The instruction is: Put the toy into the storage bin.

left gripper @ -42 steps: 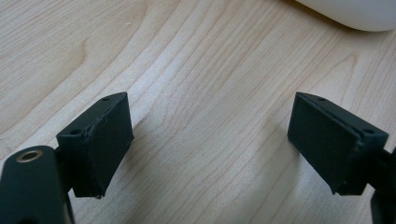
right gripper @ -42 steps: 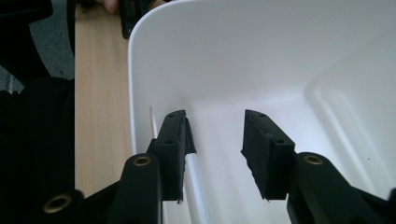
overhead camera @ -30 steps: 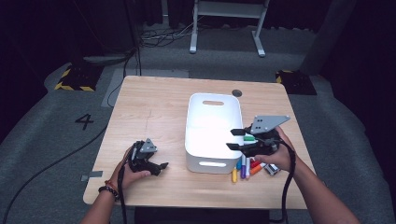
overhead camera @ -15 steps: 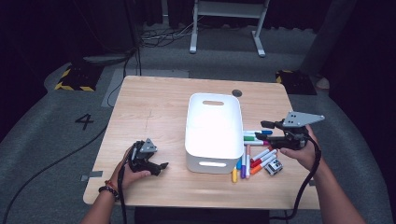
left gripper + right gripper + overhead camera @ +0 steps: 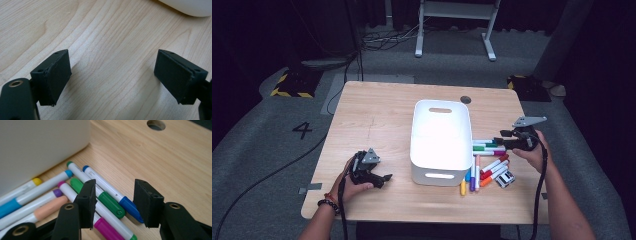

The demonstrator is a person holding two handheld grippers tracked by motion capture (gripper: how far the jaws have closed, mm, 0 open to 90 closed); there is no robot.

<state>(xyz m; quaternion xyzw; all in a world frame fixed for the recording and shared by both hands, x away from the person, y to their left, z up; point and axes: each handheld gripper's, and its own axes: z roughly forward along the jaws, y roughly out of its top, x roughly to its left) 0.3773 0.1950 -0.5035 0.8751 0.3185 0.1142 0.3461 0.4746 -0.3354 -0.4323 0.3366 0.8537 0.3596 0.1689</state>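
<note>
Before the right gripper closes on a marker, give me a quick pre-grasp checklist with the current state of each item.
1. Right gripper open: ok, jaws apart with nothing between them.
2. A marker lined up in the gap: not ok yet; the blue marker runs slantwise under the jaws, not squarely between them.
3. Neighbours clear: not ok; the green marker and magenta marker lie touching alongside.
4. White bin ready to receive: ok, upright beside the markers; contents cannot tell.
5. Left gripper out of the way: ok, open over bare table left of the bin.

Left gripper [image 5: 112,80] jaws spread wide over bare wooden table [image 5: 105,37].
</note>
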